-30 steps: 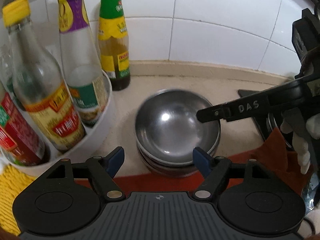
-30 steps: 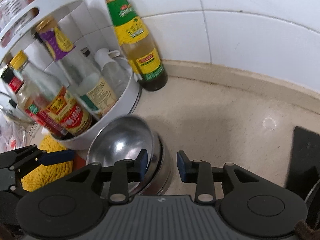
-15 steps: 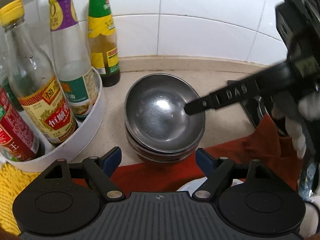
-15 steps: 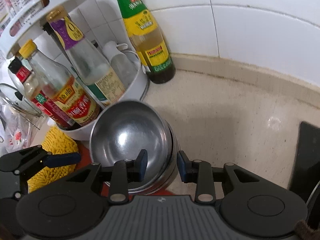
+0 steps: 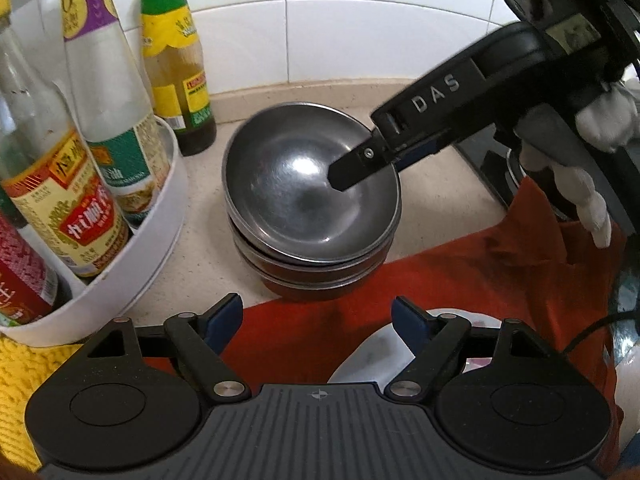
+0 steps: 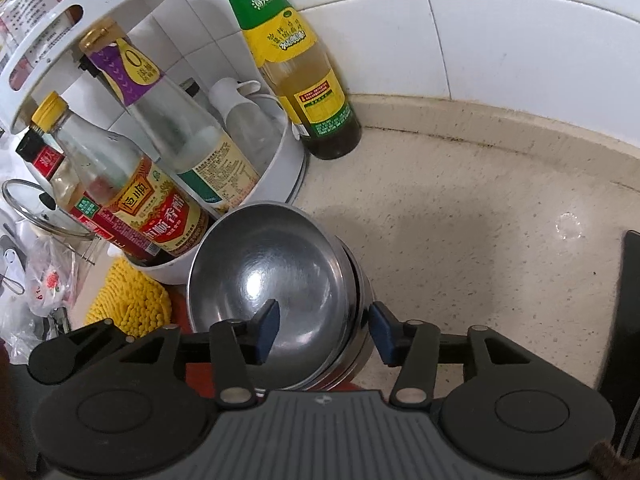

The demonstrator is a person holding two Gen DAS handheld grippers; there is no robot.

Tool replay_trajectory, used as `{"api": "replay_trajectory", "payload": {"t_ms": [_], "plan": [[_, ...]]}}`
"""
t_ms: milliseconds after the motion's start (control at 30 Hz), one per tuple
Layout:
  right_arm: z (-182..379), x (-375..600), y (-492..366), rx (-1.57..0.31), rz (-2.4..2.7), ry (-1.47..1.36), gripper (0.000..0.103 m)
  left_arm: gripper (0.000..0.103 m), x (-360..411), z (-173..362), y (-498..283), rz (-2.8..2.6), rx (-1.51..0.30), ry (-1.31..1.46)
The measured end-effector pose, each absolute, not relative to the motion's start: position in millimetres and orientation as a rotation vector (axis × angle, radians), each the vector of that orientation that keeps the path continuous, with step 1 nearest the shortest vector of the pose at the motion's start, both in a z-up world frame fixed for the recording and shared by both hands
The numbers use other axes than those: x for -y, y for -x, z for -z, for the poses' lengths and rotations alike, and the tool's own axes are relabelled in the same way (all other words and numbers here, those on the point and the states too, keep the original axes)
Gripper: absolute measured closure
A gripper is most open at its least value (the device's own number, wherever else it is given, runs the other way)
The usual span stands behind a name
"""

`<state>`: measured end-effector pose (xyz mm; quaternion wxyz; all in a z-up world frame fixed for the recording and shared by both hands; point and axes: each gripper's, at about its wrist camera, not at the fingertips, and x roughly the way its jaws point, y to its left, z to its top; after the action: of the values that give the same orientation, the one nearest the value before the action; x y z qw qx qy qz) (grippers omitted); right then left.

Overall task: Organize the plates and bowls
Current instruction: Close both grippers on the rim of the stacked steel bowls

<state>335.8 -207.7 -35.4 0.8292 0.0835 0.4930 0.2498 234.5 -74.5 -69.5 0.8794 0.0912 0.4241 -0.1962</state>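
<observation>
A stack of steel bowls (image 5: 310,208) stands on the beige counter, partly on a red cloth (image 5: 460,280). The top bowl (image 6: 272,280) sits slightly tilted in the stack. My right gripper (image 6: 324,332) is open, its jaws astride the near right rim of the stack, one finger (image 5: 360,164) over the top bowl's inside. My left gripper (image 5: 316,318) is open and empty, held back in front of the stack above the red cloth. A white dish (image 5: 376,356) shows under the left gripper.
A white round bottle rack (image 5: 152,248) with sauce bottles stands left of the bowls. A green-labelled bottle (image 6: 296,68) stands at the tiled wall. A yellow mat (image 6: 128,300) and a glass lid (image 6: 36,208) lie left. A black stove edge (image 6: 628,320) is at right.
My right gripper opened wide and let go of the top bowl, which now rests on the stack. My left gripper drew back from the bowls.
</observation>
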Motion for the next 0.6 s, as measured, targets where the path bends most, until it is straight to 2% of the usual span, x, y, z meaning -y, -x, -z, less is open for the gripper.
{"api": "replay_trajectory", "payload": {"t_ms": [267,600], "plan": [[46.5,205.9,-347.4,-1.080,-0.549,-0.200,0.048,0.016,76.3,86.6,-249.2,0.460,-0.913,-0.193],[62.7,205.7,-364.5,-1.119,-0.554,-0.242,0.047,0.011,77.2,101.4,-267.5,0.525,-0.927,-0.200]]}}
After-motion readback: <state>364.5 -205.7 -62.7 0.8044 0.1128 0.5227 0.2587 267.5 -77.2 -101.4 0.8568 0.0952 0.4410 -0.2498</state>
